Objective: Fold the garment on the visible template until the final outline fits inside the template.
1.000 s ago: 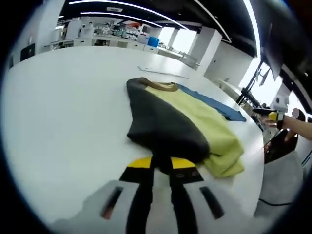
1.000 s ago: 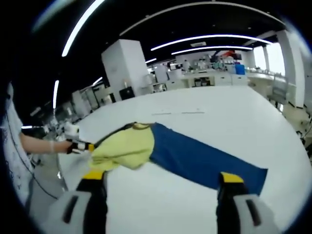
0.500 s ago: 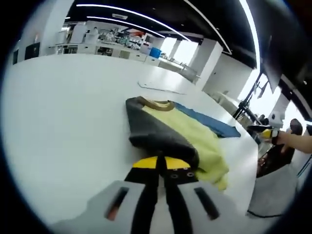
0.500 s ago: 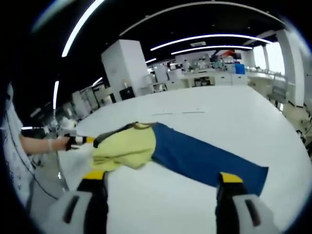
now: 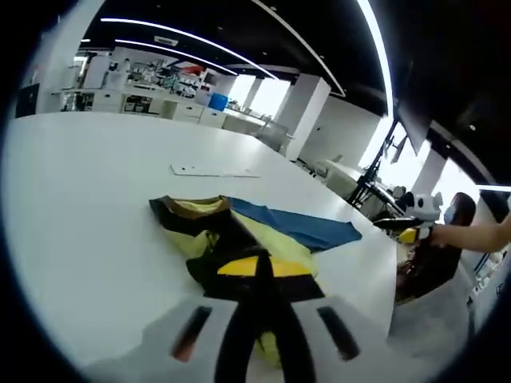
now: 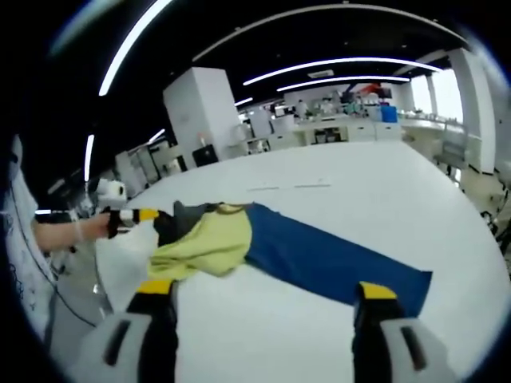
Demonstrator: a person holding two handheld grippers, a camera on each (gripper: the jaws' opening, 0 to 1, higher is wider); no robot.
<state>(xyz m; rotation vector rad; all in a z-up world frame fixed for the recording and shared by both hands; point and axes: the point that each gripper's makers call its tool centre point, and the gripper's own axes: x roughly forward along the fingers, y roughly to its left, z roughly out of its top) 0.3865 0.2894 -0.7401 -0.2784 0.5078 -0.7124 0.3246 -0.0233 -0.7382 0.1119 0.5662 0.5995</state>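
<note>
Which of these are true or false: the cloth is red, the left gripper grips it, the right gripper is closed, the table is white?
1. The cloth is red. False: it is yellow, blue and dark grey.
2. The left gripper is clamped on the cloth. True.
3. The right gripper is closed. False: its jaws stand wide apart, holding nothing.
4. The table is white. True.
5. The cloth hangs off the floor. False: it lies on the table.

A broad white table (image 5: 88,199) spreads beneath black ceilings lined with curved light strips (image 6: 335,64), with a white square pillar (image 6: 204,108) behind it, distant lab benches (image 6: 351,124) cluttered with equipment, and a blue bin (image 5: 218,101).
</note>
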